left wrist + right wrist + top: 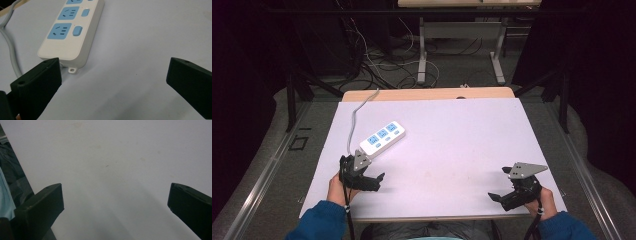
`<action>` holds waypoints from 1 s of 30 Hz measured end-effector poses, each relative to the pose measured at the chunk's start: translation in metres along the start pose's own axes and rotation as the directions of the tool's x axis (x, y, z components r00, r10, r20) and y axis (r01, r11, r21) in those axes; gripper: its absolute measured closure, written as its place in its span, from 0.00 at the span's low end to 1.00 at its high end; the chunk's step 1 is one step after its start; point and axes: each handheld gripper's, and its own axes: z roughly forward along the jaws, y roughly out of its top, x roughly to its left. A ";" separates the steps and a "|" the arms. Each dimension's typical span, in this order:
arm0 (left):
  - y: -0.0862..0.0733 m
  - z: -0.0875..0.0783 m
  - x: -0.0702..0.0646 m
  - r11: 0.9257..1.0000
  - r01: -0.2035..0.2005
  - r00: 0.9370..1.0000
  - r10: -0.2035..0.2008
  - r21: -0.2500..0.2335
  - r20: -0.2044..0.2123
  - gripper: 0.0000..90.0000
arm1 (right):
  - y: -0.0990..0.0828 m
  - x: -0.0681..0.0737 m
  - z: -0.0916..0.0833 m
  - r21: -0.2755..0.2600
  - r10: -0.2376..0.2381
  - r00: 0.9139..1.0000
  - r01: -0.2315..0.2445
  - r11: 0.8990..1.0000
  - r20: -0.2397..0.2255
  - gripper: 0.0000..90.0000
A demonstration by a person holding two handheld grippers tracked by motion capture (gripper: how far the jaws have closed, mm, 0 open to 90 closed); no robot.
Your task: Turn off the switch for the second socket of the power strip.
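We see a white plastic power strip (382,138), rounded rectangular, three blue sockets with small blue switches, left-centre on the matte pale worktop (452,145). Long axis diagonal, lower left to upper right; grey cord (354,117) exits its lower-left end. Left claw (371,178) spread, just beside that end. Right claw (501,184) spread, lower right.

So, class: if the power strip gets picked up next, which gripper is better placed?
Left. The left gripper is open just beside the power strip, whose near end shows by its jaw. The right gripper, also open, is across the table.
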 end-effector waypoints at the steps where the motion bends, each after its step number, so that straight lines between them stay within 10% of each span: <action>1: 0.001 0.001 0.000 1.000 -0.004 1.000 0.004 -0.002 -0.007 0.00 | 0.000 0.000 -0.001 0.005 -0.001 1.000 0.001 1.000 -0.009 0.00; 30: 0.020 0.019 0.020 1.000 -0.007 1.000 0.007 0.023 -0.007 0.00 | 0.000 0.001 0.002 0.015 0.001 1.000 -0.001 1.000 -0.008 0.00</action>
